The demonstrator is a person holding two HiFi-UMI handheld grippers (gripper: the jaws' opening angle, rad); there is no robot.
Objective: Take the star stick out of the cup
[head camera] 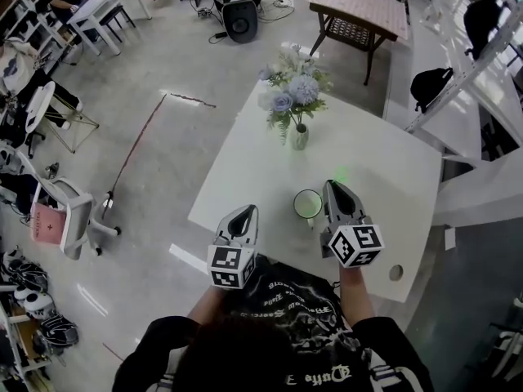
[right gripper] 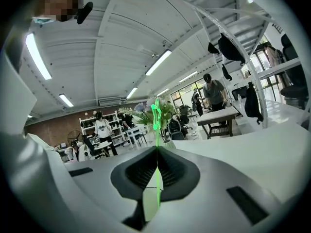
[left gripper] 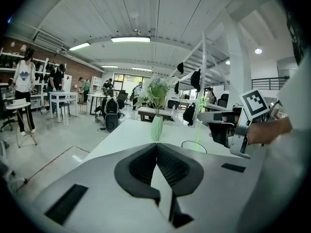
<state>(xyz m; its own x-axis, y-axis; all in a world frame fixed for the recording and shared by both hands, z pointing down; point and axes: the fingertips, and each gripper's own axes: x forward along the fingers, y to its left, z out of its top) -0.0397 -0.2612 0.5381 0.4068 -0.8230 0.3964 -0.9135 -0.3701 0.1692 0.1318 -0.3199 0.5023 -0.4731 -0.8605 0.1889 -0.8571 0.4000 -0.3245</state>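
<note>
**Right gripper (right gripper: 156, 147) pinches star stick (right gripper: 156, 115)**
Its own view shows ribbed black pads (right gripper: 138, 171) closed on the thin, translucent green stem. Only the left gripper view shows that stem reaching the round cup (left gripper: 194, 146) rim; left gripper (left gripper: 156, 144) closed, empty

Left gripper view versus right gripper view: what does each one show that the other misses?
Only the left gripper view: the cup beneath the right tongs, those tongs seen from the side, and the left tongs shut with nothing in them. Only the right gripper view: the right tongs' grip on the star stick, seen head on. Both: the green stick and the flowers behind it.
</note>
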